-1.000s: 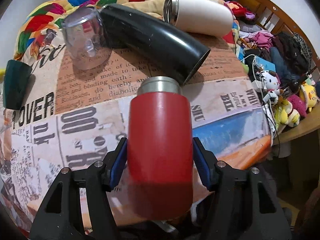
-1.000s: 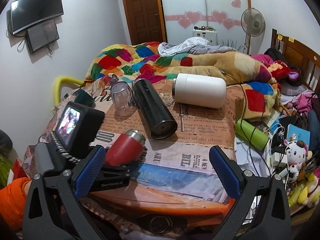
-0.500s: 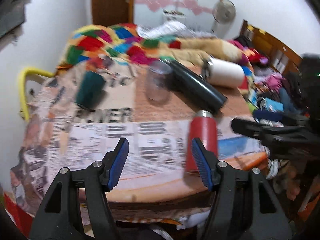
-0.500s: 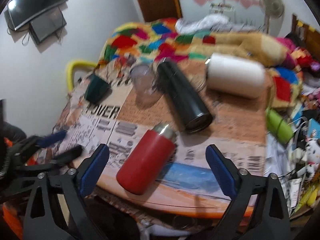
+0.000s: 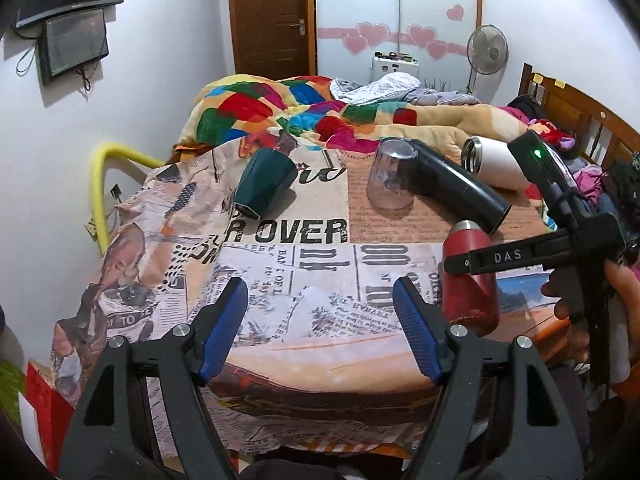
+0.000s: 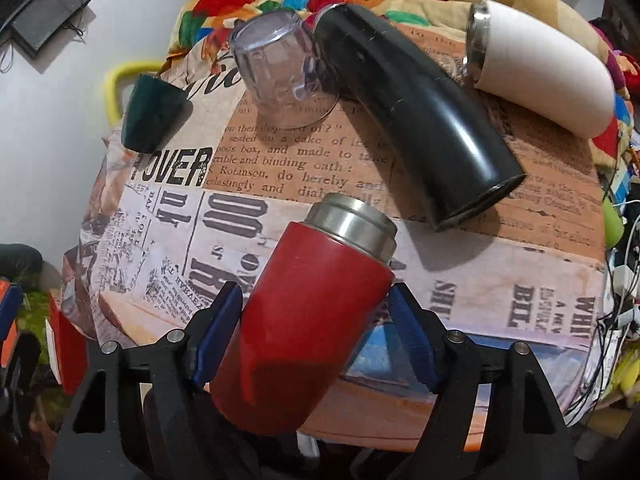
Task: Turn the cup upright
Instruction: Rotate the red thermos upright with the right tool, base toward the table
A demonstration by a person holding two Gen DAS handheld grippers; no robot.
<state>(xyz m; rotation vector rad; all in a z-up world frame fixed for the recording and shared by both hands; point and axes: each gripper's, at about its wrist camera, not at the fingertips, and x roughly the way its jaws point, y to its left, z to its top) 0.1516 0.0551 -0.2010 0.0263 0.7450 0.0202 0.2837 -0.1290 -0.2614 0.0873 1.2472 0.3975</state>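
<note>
A red cup with a steel rim [image 6: 308, 316] lies on its side near the table's front edge, mouth pointing away; it also shows in the left wrist view [image 5: 470, 280]. My right gripper [image 6: 312, 332] has its blue pads on either side of the red cup's body, close to it, with small gaps showing. In the left wrist view the right gripper's black frame [image 5: 532, 254] crosses in front of the cup. My left gripper [image 5: 320, 328] is open and empty, back from the table's front edge, left of the red cup.
On the newspaper-print tablecloth [image 5: 304, 272] lie a black flask [image 6: 416, 112], a white flask [image 6: 540, 72] and a dark green cup [image 6: 150, 114], all on their sides. A clear cup [image 6: 280, 68] stands upside down. A colourful blanket [image 5: 280, 108] lies behind.
My left gripper let go of the red cup and drew back to the left. My right gripper moved in and now straddles the cup, which still lies on its side.
</note>
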